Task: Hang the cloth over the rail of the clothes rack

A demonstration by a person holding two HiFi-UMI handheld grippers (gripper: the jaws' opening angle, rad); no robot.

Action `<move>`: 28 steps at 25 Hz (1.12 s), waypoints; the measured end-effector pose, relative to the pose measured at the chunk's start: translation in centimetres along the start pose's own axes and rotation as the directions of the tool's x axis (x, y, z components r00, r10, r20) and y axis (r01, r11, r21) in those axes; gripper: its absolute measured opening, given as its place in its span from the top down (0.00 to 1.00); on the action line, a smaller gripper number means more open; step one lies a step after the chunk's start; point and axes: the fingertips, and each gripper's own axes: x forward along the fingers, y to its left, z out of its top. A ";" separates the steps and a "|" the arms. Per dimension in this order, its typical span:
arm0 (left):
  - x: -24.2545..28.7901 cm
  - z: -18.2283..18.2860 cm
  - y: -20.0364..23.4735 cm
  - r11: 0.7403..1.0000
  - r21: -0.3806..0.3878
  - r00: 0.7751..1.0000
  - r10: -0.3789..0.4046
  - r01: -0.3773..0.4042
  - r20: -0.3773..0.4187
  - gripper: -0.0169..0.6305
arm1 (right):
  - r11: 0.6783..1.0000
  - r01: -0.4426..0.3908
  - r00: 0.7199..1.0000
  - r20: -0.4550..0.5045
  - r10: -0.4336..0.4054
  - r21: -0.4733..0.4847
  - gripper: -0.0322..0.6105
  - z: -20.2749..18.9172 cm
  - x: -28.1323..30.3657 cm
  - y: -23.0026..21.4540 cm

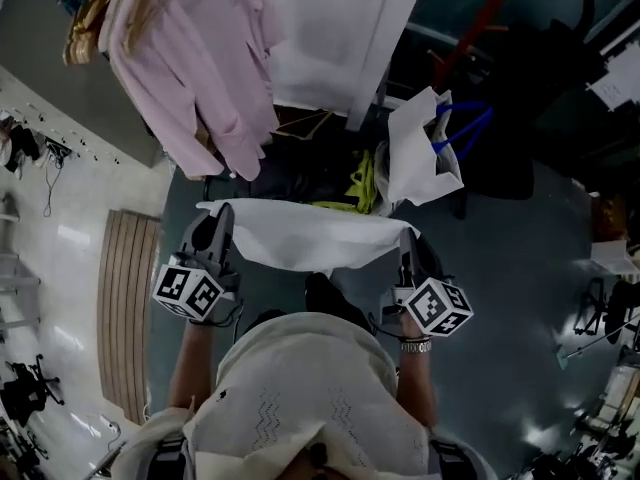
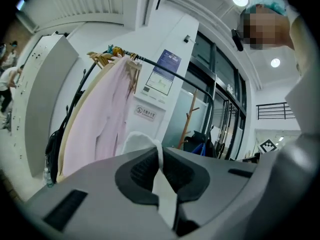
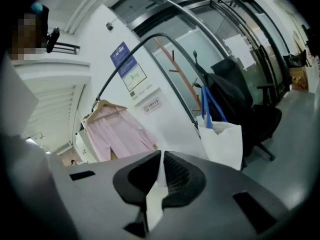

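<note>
Cloth (image 1: 300,236) held stretched, white, on the person's side of the rack's rail (image 2: 150,63); pink shirt (image 1: 200,78) hung from that rail; left gripper (image 1: 222,216) fingers clamped on one cloth corner; right gripper (image 1: 407,238) fingers clamped on the other.

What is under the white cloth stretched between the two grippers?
Below the white cloth, only grey floor and a dark shape, perhaps a shoe, show at its near edge. At its far edge, a yellow-green item pokes out. Whatever lies directly beneath is covered.
</note>
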 end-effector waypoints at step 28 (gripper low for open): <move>21.4 32.3 -2.5 0.788 0.612 0.942 -0.253 0.070 0.219 0.93 | 0.892 -0.067 0.878 0.398 0.266 -0.446 0.92 35.6 10.9 14.7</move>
